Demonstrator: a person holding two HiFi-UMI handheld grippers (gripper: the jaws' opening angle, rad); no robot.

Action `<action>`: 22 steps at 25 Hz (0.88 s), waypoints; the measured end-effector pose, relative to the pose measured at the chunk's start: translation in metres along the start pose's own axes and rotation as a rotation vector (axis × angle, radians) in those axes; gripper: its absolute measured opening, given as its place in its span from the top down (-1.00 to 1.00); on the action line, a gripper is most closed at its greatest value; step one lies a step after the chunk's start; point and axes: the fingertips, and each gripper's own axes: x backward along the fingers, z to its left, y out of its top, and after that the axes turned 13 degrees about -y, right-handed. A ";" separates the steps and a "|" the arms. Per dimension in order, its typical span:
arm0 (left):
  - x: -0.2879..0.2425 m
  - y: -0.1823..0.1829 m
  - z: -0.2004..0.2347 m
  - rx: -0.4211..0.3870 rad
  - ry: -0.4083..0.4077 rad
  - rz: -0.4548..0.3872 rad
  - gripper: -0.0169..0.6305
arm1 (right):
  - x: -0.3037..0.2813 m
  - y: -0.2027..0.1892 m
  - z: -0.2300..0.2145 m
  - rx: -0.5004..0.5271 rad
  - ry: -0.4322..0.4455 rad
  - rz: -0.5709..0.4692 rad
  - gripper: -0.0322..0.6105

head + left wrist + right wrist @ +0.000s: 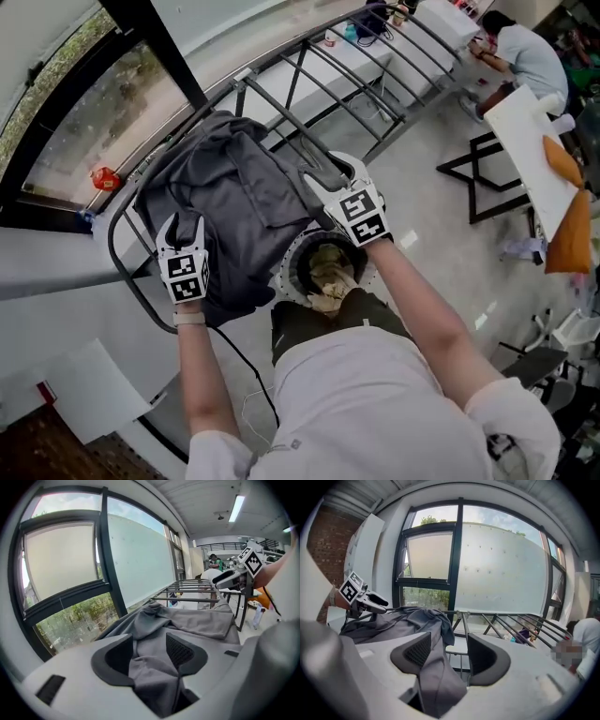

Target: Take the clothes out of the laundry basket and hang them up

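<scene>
**Window** (89, 122), far left: dark frame, greenery beyond. A small red object (105, 178) sits on the sill.

**Left claw** (183, 223): bare forearm stretched straight ahead, claw at the garment's near-left edge. Jaws are wide apart, with grey cloth lying loose between them and the pads not pressing it.

**Garment** (234, 197): dark grey, heaped over the near end of the rack (361, 89), with folds hanging off the left side.

**Basket** (284, 272): round and white, on the floor under the rack's near edge, just in front of the person. Pale clothes (328, 274) lie inside.

**Right claw** (326, 183): arm reaching forward and inward, claw at the garment's right edge, above the basket. Jaws are apart, and a fold hangs between them close to one jaw, ungripped.
</scene>
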 end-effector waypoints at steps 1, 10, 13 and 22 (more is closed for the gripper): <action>-0.001 0.004 -0.015 -0.013 -0.011 -0.005 0.31 | 0.012 -0.008 -0.007 -0.008 -0.006 -0.003 0.18; -0.010 -0.004 -0.167 -0.062 -0.143 0.030 0.31 | 0.119 -0.103 -0.058 -0.112 -0.060 0.024 0.18; -0.014 -0.017 -0.221 -0.070 -0.199 0.054 0.31 | 0.152 -0.148 -0.072 -0.142 -0.082 0.061 0.18; -0.044 -0.079 -0.367 -0.166 -0.428 0.224 0.31 | 0.239 -0.272 -0.085 -0.308 -0.153 0.193 0.18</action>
